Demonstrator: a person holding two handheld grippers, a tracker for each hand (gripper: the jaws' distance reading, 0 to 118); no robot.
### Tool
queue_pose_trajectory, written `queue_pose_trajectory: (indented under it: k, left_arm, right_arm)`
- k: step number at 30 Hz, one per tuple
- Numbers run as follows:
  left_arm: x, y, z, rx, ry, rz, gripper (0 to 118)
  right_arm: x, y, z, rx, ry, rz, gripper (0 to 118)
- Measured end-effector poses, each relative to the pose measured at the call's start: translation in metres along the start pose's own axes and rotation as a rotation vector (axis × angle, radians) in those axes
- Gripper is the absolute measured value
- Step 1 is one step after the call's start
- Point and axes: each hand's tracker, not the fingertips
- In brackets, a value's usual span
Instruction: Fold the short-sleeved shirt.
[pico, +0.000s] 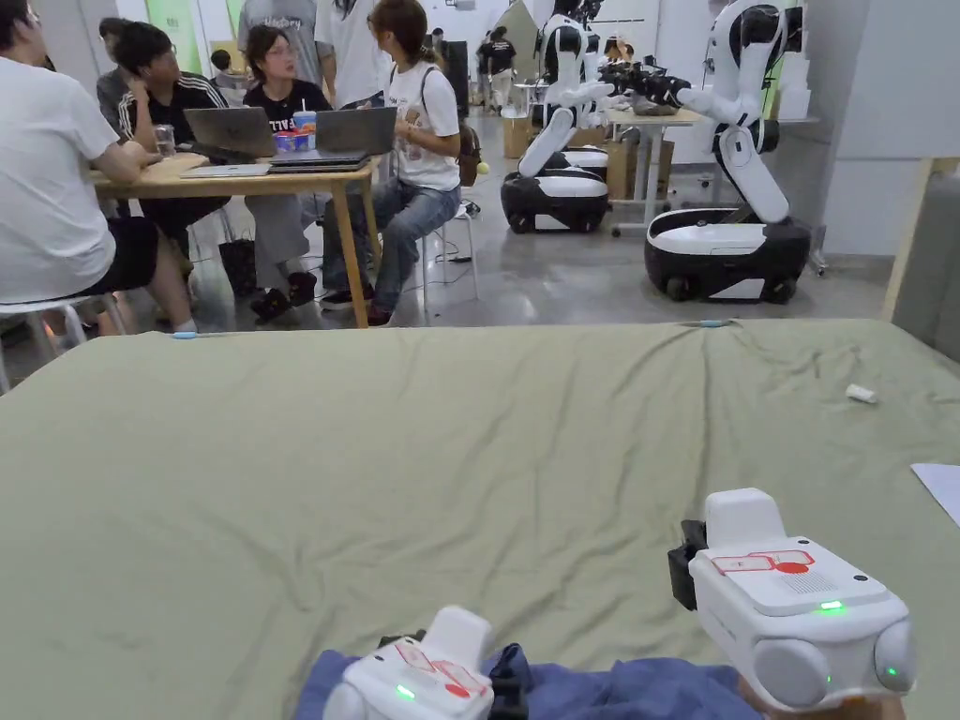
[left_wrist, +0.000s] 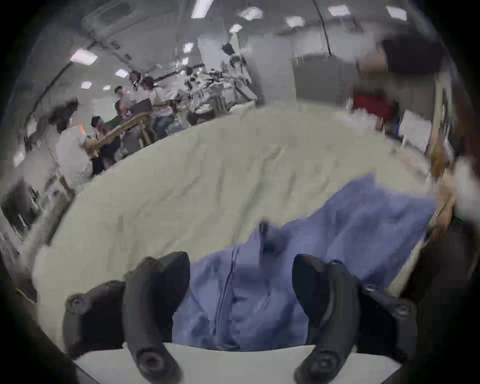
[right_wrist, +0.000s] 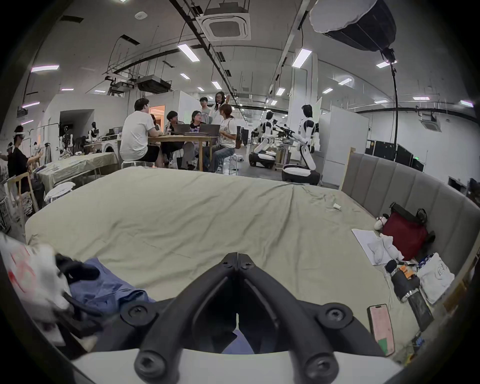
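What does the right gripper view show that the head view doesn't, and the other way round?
Extra in the right gripper view: the right gripper with its black jaws shut, a phone and a red bag. Extra in the head view: that gripper's white casing with green lights. Both: the blue shirt, the green sheet, people at a wooden table and white robots.

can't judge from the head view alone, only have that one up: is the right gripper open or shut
Observer: The right gripper is shut, jaws meeting at the tips with nothing between them.
Operator: and the left one
Observer: The left gripper is open, its jaws apart over the blue shirt.
Operator: anything near the right side of the bed
Observer: A phone lies on the green sheet there.
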Motion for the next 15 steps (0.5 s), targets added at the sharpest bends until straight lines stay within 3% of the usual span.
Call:
queue_pose_trajectory:
  k: [3, 6, 7, 8, 9, 11, 15]
  left_arm:
    - [-0.036, 0.024, 0.019, 0.065, -0.1, 0.274, 83]
    - [-0.07, 0.022, 0.005, -0.012, -0.042, 0.463, 78]
    - [-0.079, 0.014, -0.001, -0.048, -0.024, 0.488, 64]
    - [-0.079, 0.008, -0.006, -0.086, -0.031, 0.507, 38]
    - [-0.081, -0.001, -0.011, -0.128, -0.055, 0.54, 3]
    - [-0.077, -0.018, -0.016, -0.155, -0.068, 0.561, 0]
    - [-0.052, -0.032, -0.032, -0.216, -0.229, 0.564, 0]
  right_arm:
    - [0.001, -0.002, -0.005, -0.009, 0.007, -0.013, 0]
    - [-0.003, -0.004, -0.003, -0.015, 0.016, -0.019, 0]
    - [-0.004, -0.006, -0.003, -0.016, 0.016, -0.02, 0]
    - [-0.005, -0.007, -0.003, -0.018, 0.016, -0.023, 0]
    - [-0.005, -0.012, -0.008, -0.024, 0.022, -0.027, 0]
    - [-0.005, -0.014, -0.009, -0.03, 0.023, -0.029, 0]
    - [-0.004, -0.015, -0.012, -0.04, 0.021, -0.031, 0]
